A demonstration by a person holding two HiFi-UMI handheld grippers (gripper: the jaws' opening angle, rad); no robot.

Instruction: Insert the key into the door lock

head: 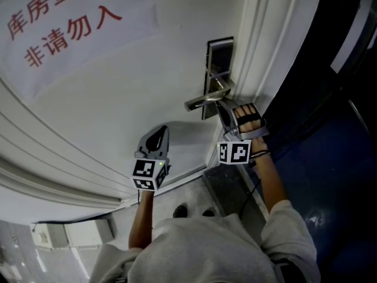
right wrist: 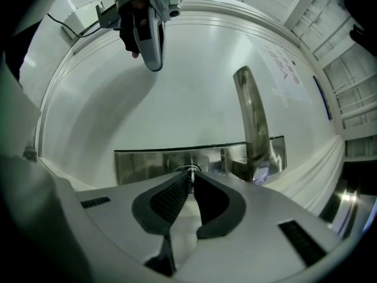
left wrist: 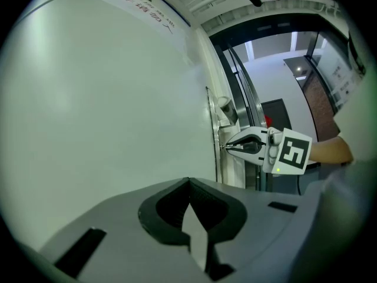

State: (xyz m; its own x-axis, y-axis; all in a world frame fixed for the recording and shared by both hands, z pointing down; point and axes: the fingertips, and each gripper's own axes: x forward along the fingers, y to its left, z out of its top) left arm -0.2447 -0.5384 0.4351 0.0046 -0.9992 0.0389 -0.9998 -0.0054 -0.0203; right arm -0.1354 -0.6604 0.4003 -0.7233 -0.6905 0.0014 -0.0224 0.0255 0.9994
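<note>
The right tool (right wrist: 191, 178) has its ribbed black pads almost together. Their tips pinch a thin, flat metal key (right wrist: 189, 170), whose end meets the shiny rectangular steel lock plate (right wrist: 147, 163), just beside the base of the rounded lever handle (right wrist: 254, 117). How deep the key sits in the lock, I cannot tell. The left tool (left wrist: 189, 183) has its dark curved pads closed tip to tip with nothing between them. It is close to the smooth white door (head: 118, 99), left of the lock. A white paper sheet (head: 65, 28) with red characters is fixed on the door, far left.
</note>
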